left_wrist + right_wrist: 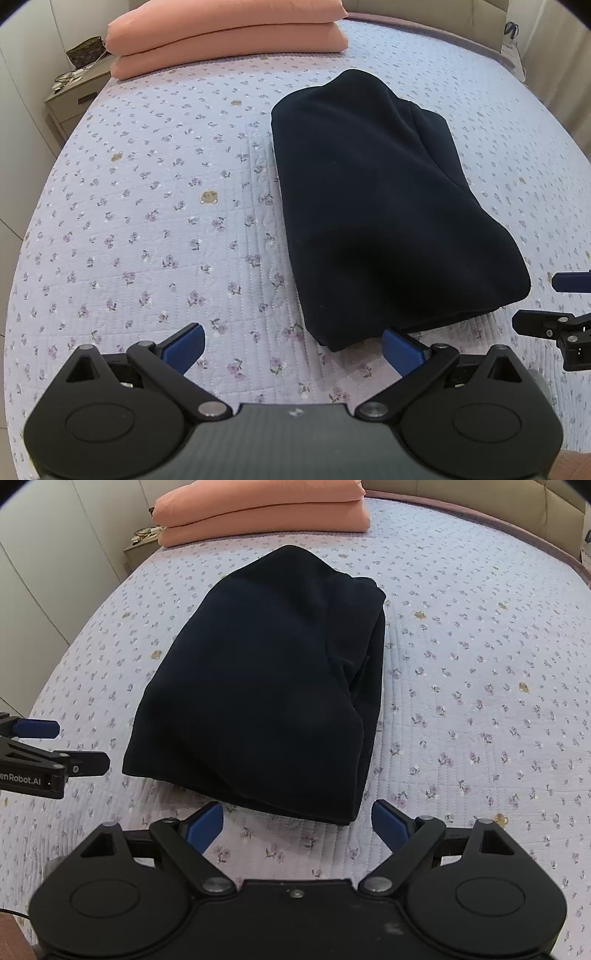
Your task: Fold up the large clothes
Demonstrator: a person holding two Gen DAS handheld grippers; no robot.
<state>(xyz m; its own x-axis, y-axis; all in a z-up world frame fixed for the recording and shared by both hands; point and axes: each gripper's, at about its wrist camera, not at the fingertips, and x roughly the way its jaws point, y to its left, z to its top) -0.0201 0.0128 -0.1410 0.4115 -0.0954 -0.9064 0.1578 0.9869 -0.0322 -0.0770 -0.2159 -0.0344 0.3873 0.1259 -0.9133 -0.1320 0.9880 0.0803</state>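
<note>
Right wrist: folded navy garment [258, 679].

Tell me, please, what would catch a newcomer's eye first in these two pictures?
The dark navy folded garment stands out, lying mid-bed on the lilac floral quilt. Behind it, at the head of the bed, sit two stacked peach pillows. Nearest the cameras, the left gripper and right gripper hover at the garment's near edge, jaws spread wide and holding nothing.
</note>
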